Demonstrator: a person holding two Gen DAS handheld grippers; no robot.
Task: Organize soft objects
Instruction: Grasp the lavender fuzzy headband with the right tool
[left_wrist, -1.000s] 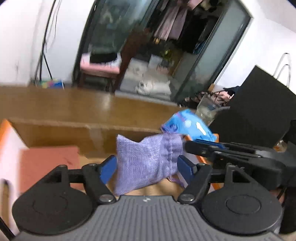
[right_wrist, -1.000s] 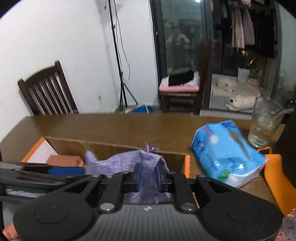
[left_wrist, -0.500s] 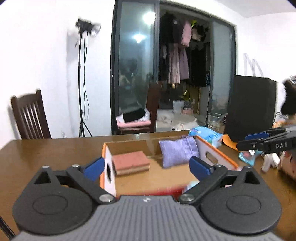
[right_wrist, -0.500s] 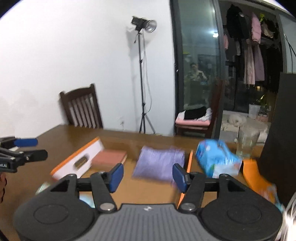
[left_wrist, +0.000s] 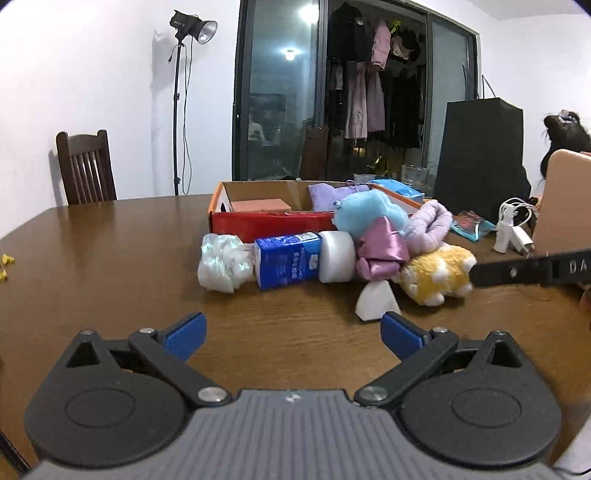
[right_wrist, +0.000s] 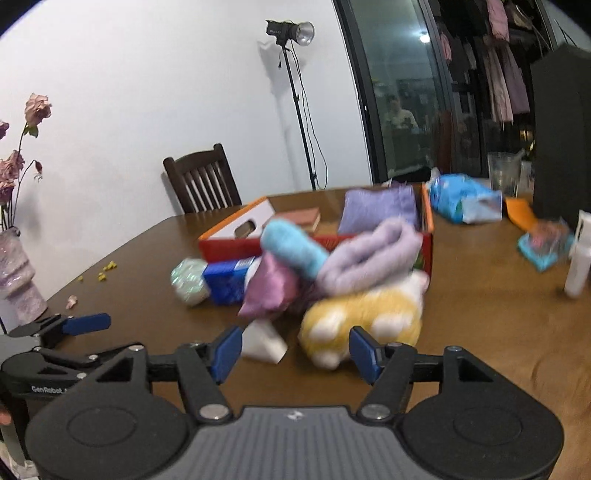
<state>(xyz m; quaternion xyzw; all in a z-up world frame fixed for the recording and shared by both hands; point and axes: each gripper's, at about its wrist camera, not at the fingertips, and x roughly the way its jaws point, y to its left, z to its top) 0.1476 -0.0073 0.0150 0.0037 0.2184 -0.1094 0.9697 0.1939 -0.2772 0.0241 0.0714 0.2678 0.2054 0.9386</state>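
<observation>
Yellow plush (right_wrist: 364, 312) on table | left hand-held gripper (left_wrist: 291, 334) wide, empty | right hand-held gripper (right_wrist: 295, 349) wide, empty

Left tongs (left_wrist: 291, 334): black linkage arms, silver pivot screws, blue pads on the fingertips (left_wrist: 184, 334), ribbed grey body lower centre, round black housings either side. Right tongs (right_wrist: 295, 350): same build, blue pads (right_wrist: 227, 349). White lettering "GenRobot" on black casing, lower left of right view.
</observation>
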